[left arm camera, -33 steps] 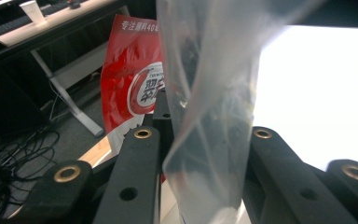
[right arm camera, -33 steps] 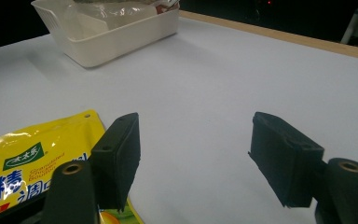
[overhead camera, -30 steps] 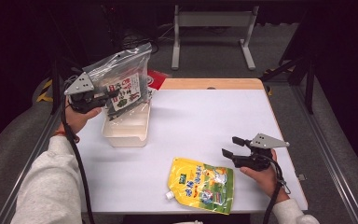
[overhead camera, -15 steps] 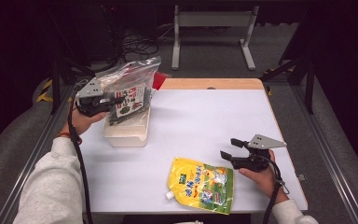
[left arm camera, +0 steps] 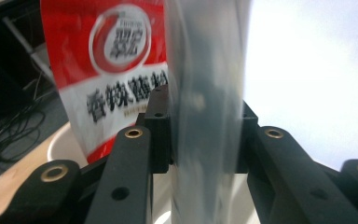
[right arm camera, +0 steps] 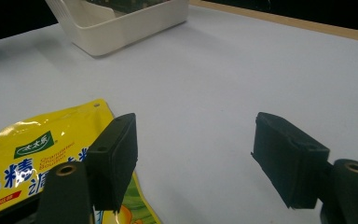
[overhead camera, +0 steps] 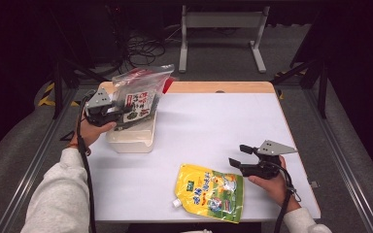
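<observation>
My left gripper (overhead camera: 121, 110) is over the white bin (overhead camera: 128, 141) at the table's left, shut on a clear plastic bag (overhead camera: 138, 94) with a dark printed pack inside. In the left gripper view the bag's edge (left arm camera: 205, 93) stands between both pads; the jaws have just been opening a little and still touch it. Behind it is a red packet (left arm camera: 107, 70), its edge (overhead camera: 167, 80) showing past the bag. My right gripper (overhead camera: 239, 155) stands open, low over the table, with nothing between its jaws (right arm camera: 193, 158). A yellow spouted pouch (overhead camera: 211, 191) lies flat just left of it (right arm camera: 23, 154).
The white table (overhead camera: 213, 126) has a wooden strip along its far edge. The bin (right arm camera: 121, 28) sits across the table from the right gripper. A metal stand (overhead camera: 218, 19) and cables are on the dark floor behind the table.
The left hand has lowered the clear bag toward the bin, and the bag now leans into it. The right gripper and the yellow pouch have stayed put.
</observation>
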